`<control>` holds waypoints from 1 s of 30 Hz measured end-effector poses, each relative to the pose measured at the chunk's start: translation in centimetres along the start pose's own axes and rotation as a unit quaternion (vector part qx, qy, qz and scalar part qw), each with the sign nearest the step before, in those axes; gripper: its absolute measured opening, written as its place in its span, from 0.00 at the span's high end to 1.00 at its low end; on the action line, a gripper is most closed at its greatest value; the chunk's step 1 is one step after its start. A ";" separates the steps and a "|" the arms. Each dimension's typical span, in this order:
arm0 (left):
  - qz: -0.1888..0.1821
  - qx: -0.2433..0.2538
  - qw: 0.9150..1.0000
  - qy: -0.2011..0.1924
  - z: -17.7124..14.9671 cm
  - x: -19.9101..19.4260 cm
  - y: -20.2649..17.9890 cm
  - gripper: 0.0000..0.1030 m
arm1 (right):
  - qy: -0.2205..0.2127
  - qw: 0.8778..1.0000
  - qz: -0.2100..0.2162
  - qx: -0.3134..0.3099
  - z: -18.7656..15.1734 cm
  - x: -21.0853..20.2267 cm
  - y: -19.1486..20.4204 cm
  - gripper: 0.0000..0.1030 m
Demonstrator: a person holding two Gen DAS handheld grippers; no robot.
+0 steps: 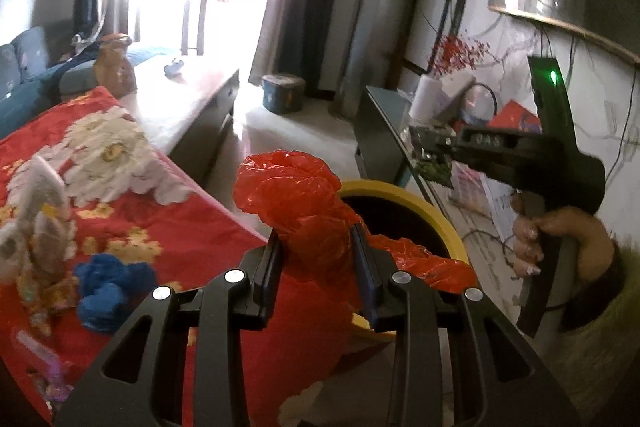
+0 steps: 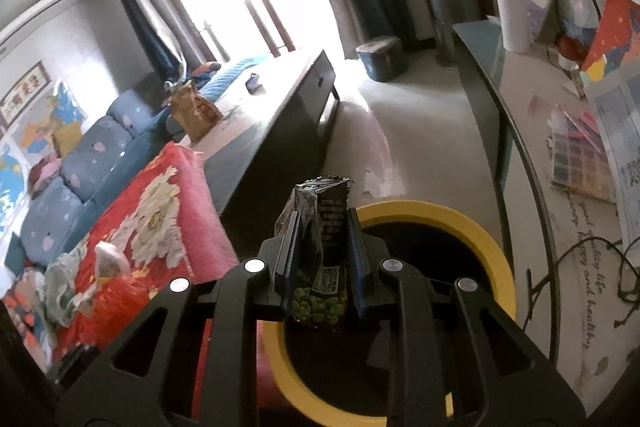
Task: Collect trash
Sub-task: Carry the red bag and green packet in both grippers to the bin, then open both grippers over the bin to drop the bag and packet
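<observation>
In the left wrist view, the left gripper (image 1: 318,251) reaches up from the bottom of the frame, its black jaws pinching a crumpled red plastic bag (image 1: 296,199). The bag is thin, glossy film, bunched into folds above the jaws, with a loose tail spilling to the right over the yellow rim of the trash bin (image 1: 432,211). The bin is round with a dark interior, and it sits just beyond the jaws at centre right.

At the right of the same frame, the right gripper (image 1: 430,155) is held level, pointing left, by a bare hand (image 1: 560,243) with patterned nails wrapped around its black handle; a green light glows on the upright part above. Its jaws grip a snack packet (image 1: 434,171), seen small and blurred here.

The right wrist view shows that packet (image 2: 320,251) clearly: a crinkled foil pouch, dark with printed text, a square code and green peas pictured on its lower part, and a serrated top edge. It stands upright, clamped between the two jaws, directly over the bin's near rim (image 2: 460,223).

In the lower left of the left wrist view lies a red blanket (image 1: 140,211) with large white flowers, soft and fuzzy in texture. On it rest a rumpled blue wad (image 1: 110,287) and pale crumpled wrappers (image 1: 36,227), blurred.
</observation>
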State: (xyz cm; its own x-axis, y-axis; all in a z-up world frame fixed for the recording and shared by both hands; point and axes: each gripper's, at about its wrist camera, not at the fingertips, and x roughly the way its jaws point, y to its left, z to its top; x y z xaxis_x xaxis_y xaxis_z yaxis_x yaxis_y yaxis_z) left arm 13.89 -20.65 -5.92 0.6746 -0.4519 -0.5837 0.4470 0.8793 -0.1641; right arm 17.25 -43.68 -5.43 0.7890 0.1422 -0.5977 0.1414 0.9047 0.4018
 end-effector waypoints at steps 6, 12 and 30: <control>-0.011 0.014 0.999 0.032 -0.9 3.3 -1.9 0.69 | 0.016 1.000 -0.011 0.015 -0.3 1.1 -1.8 0.84; -0.018 0.028 0.997 0.067 -2.1 6.2 -3.4 0.69 | 0.034 0.999 -0.014 0.029 -0.8 2.3 -3.6 0.84; -0.071 -0.023 0.992 0.101 -2.3 10.5 -3.1 0.22 | 0.068 0.994 -0.020 0.078 -2.3 4.4 -6.9 0.46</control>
State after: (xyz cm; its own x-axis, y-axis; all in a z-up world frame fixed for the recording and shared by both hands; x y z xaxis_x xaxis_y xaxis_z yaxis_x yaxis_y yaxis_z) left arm 18.22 -27.74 -13.40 0.4722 -0.5369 -0.6991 0.4997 0.8164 -0.2894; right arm 18.43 -48.34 -12.41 0.6948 0.1702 -0.6988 0.2700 0.8388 0.4727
